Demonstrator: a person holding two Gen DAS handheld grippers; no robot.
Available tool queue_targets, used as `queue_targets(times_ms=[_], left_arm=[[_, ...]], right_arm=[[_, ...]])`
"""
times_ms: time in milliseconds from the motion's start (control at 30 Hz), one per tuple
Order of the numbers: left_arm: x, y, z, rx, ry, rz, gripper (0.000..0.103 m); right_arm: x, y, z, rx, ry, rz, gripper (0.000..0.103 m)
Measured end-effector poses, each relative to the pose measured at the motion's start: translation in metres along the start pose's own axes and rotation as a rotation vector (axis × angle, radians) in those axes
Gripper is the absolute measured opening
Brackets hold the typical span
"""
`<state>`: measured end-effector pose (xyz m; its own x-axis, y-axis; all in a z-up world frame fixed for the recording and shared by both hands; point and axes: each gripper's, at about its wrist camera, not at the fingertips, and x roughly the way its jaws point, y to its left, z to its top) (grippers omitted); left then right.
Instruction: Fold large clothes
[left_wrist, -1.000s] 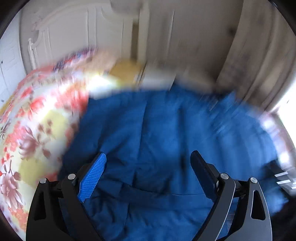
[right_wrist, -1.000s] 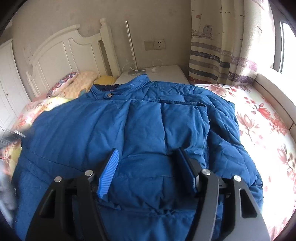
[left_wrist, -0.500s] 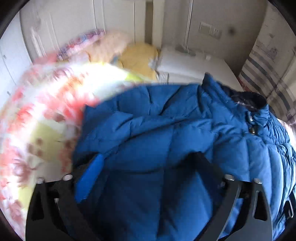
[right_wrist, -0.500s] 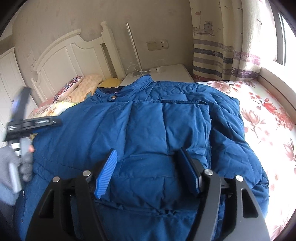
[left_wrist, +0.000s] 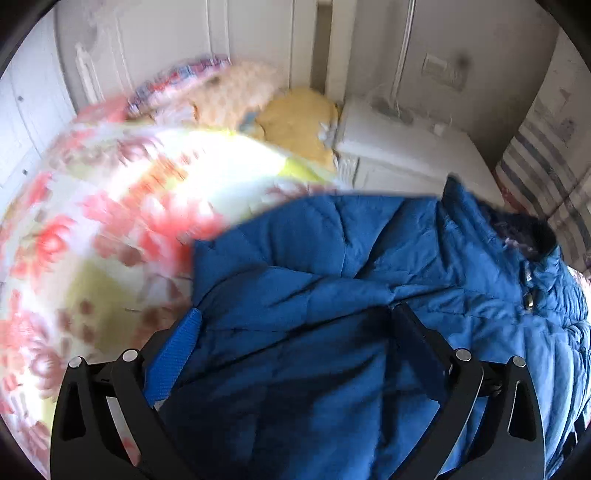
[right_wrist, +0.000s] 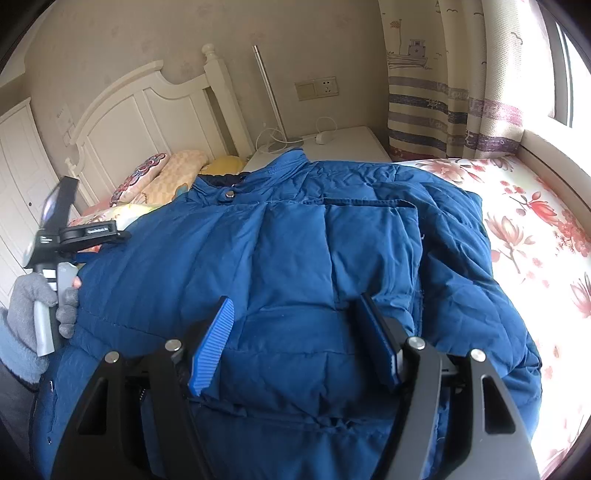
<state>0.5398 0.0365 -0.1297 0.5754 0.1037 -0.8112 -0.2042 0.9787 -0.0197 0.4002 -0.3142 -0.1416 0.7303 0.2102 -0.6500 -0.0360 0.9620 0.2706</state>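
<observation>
A large blue puffer jacket (right_wrist: 295, 251) lies spread on the floral bed, collar toward the headboard; it also fills the lower right of the left wrist view (left_wrist: 351, 295). My right gripper (right_wrist: 295, 332) is open, its jaws low over the jacket's middle front. My left gripper (left_wrist: 295, 343) is open over a bulged fold at the jacket's left shoulder; whether the pads touch the cloth is unclear. The left tool and a grey-gloved hand (right_wrist: 37, 306) show at the jacket's left edge in the right wrist view.
The floral bedsheet (right_wrist: 535, 229) lies bare on the right, and a floral quilt (left_wrist: 110, 221) on the left. Pillows (right_wrist: 162, 177) lie by the white headboard (right_wrist: 147, 114). A white nightstand (right_wrist: 347, 144) and a striped curtain (right_wrist: 443, 92) stand behind.
My left gripper has swung left to the jacket's left shoulder side and sits lower over it. My right gripper has barely moved.
</observation>
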Motion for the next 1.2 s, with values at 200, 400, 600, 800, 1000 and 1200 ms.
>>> queue_targets(times_ms=[200, 400, 600, 800, 1000, 1200], left_arm=[[-0.086, -0.055, -0.055, 0.275, -0.223, -0.063, 0.098], [-0.048, -0.082, -0.103, 0.408, -0.161, -0.028, 0.099], [-0.046, -0.074, -0.098, 0.375, -0.141, -0.070, 0.099], [-0.045, -0.069, -0.103, 0.363, -0.140, -0.091, 0.099], [-0.044, -0.065, -0.101, 0.348, -0.134, -0.117, 0.099], [-0.043, -0.064, -0.101, 0.343, -0.129, -0.126, 0.099]], right_arm=[[0.000, 0.000, 0.000, 0.002, -0.001, 0.003, 0.068], [0.000, 0.000, 0.000, -0.005, -0.007, 0.003, 0.068], [-0.007, 0.005, -0.001, -0.020, -0.024, -0.039, 0.066], [-0.019, 0.046, 0.013, -0.134, -0.118, -0.161, 0.067], [0.038, 0.065, 0.031, -0.267, 0.089, -0.213, 0.078], [0.029, 0.046, 0.052, -0.261, 0.069, -0.209, 0.076]])
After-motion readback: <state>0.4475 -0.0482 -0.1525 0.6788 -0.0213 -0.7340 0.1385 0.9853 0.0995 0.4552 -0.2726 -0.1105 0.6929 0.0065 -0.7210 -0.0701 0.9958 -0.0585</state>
